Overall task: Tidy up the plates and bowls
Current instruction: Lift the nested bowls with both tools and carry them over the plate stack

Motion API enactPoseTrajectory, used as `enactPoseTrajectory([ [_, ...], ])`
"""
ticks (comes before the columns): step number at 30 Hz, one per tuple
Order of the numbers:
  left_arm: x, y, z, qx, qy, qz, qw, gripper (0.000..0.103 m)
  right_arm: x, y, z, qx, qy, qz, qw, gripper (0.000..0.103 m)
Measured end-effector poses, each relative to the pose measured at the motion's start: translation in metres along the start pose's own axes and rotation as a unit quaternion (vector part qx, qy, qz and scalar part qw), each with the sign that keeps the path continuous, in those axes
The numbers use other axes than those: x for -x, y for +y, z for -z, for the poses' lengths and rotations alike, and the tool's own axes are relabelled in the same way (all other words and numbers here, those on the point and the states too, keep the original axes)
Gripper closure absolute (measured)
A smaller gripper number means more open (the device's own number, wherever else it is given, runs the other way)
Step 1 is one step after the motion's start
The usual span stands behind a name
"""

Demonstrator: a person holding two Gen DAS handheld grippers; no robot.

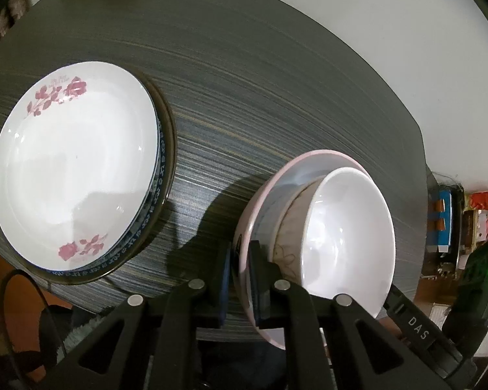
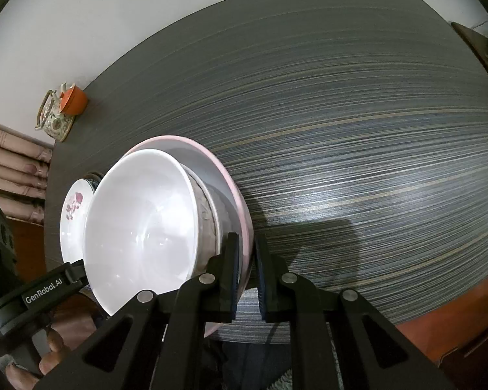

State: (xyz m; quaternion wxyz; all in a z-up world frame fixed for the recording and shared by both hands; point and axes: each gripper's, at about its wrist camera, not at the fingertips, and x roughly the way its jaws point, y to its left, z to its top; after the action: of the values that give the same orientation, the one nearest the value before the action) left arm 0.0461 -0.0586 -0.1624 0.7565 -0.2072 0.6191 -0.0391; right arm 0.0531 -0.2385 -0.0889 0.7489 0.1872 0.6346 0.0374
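Pink-rimmed, shallow, glossy ceramic plate (image 1: 260,201) is held at the near edge of the dark, finely striped table (image 1: 276,81), lower right of centre in the left wrist view, and a stack of bowls is carried in it: a smooth white round bowl (image 1: 348,237) nested in a grey-brown patterned bowl (image 1: 284,230). The plate's rim is clamped from opposite sides by both tools: the left gripper (image 1: 240,269) is closed on it with a blue-padded finger on either face, and the right gripper (image 2: 247,263) is closed on the rim likewise, low in the right wrist view. Both black linkage frames are angled up from the bottom edge. At the left of the left wrist view, a white round plate with pink flower prints (image 1: 74,165) is stacked on a blue-patterned plate (image 1: 156,191) and a dark-rimmed one beneath. Fingertips of a hand (image 2: 48,354) are seen at the lower left of the right wrist view.
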Motion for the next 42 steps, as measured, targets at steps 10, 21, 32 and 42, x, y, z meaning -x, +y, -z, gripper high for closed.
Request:
enactPoseTrajectory([
  [10,0.001,-0.005,0.003,-0.009,-0.007,-0.003,0.9999,0.094,0.0,0.0,0.001,0.0,-0.002,0.002,1.0,0.091],
  [21,0.0,-0.005,0.005,-0.01,-0.01,0.003,0.9999,0.094,0.005,0.0,-0.001,-0.001,-0.013,0.002,1.0,0.091],
  [32,0.014,-0.001,0.005,-0.005,-0.022,0.006,0.9997,0.094,0.016,0.009,-0.004,0.008,-0.025,-0.002,1.0,0.091],
  [42,0.036,0.008,0.002,0.006,-0.045,0.006,0.999,0.094,0.027,0.023,-0.009,0.031,-0.034,-0.011,0.999,0.091],
])
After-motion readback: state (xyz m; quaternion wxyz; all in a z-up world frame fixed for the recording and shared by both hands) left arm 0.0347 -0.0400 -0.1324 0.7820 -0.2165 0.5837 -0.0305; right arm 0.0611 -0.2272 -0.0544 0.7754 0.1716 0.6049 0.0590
